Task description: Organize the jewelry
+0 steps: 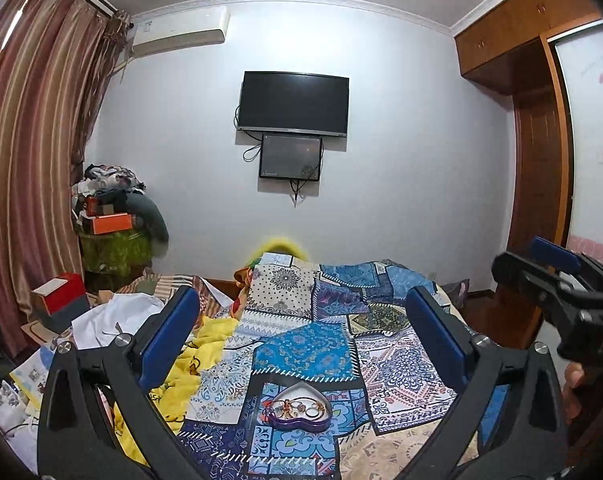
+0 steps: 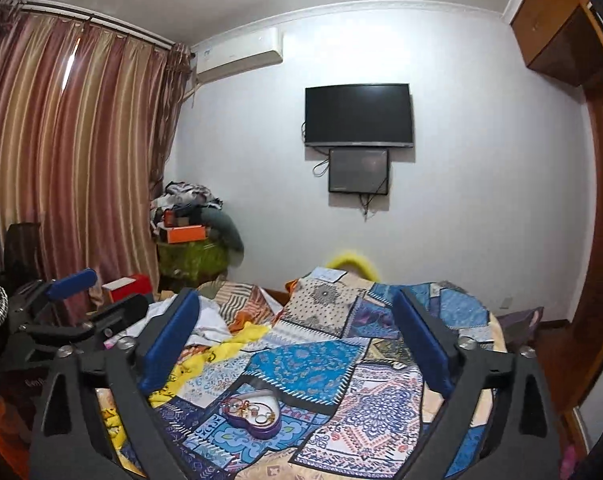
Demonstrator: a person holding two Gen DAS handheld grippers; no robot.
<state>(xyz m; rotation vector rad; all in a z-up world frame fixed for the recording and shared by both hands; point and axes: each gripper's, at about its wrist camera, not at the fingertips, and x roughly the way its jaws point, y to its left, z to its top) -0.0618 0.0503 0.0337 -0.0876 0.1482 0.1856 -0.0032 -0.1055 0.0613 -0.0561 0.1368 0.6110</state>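
A purple heart-shaped jewelry box (image 1: 298, 409) lies open on the patchwork bedspread (image 1: 313, 344). It holds several rings, bracelets and beads. It also shows in the right wrist view (image 2: 254, 412). My left gripper (image 1: 301, 300) is open and empty, held above and behind the box. My right gripper (image 2: 295, 308) is open and empty too, above the box. The right gripper shows at the right edge of the left wrist view (image 1: 557, 276). The left gripper shows at the left of the right wrist view (image 2: 97, 292).
A yellow cloth (image 1: 199, 356) and white cloth (image 1: 113, 316) lie left of the bedspread. A red and grey box (image 1: 59, 300) stands at the left. Piled boxes and clothes (image 1: 109, 208) sit by the curtain. A TV (image 1: 293, 104) hangs on the far wall. A wardrobe (image 1: 537, 160) stands right.
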